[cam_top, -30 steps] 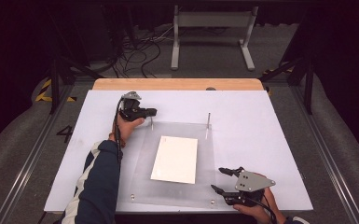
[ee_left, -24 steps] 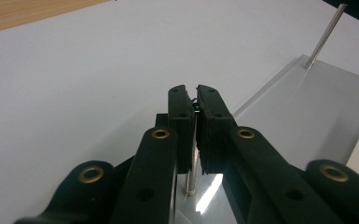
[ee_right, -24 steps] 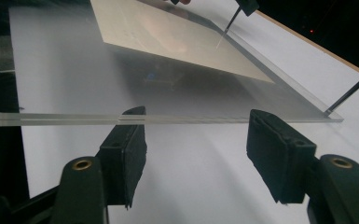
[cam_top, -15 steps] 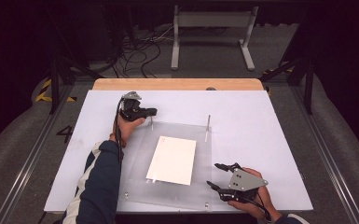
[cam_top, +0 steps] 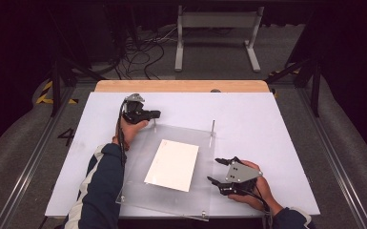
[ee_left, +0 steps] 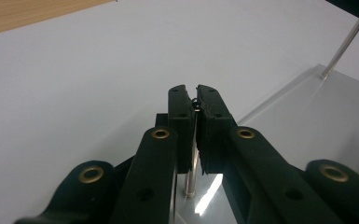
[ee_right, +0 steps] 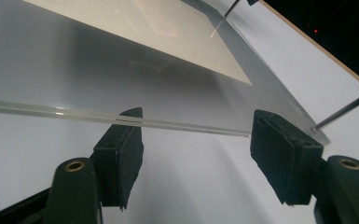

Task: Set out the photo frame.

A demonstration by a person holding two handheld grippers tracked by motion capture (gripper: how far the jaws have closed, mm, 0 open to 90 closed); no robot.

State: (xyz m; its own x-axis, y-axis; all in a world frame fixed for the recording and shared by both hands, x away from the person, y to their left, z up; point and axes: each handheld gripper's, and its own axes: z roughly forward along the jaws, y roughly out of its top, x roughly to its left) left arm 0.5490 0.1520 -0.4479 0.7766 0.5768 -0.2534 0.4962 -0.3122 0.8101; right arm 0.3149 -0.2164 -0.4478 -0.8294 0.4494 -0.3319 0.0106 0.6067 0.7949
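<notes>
A clear acrylic plate [cam_top: 195, 200] lies on the white table with a white paper sheet [cam_top: 171, 164] on it. Thin metal pins stand at its far corners. My left gripper [cam_top: 156, 114] is at the far left corner, shut on the left pin [ee_left: 193, 158], which runs up between the pads. The other pin [cam_top: 213, 126] stands free. My right gripper [cam_top: 213, 170] sits at the plate's right edge. Its jaws have just been opening and stand open, with the plate's edge [ee_right: 186, 127] crossing the gap and touching neither pad.
The white table top [cam_top: 267, 124] ends in a wooden strip [cam_top: 181, 86] at the back. Beyond it, on the dark floor, are a metal stand [cam_top: 217, 33] and loose cables [cam_top: 138, 52]. Bare table lies right of the plate.
My right gripper has moved left up to the plate's right edge, and its jaws stand a little wider. The left gripper has kept still on its pin.
</notes>
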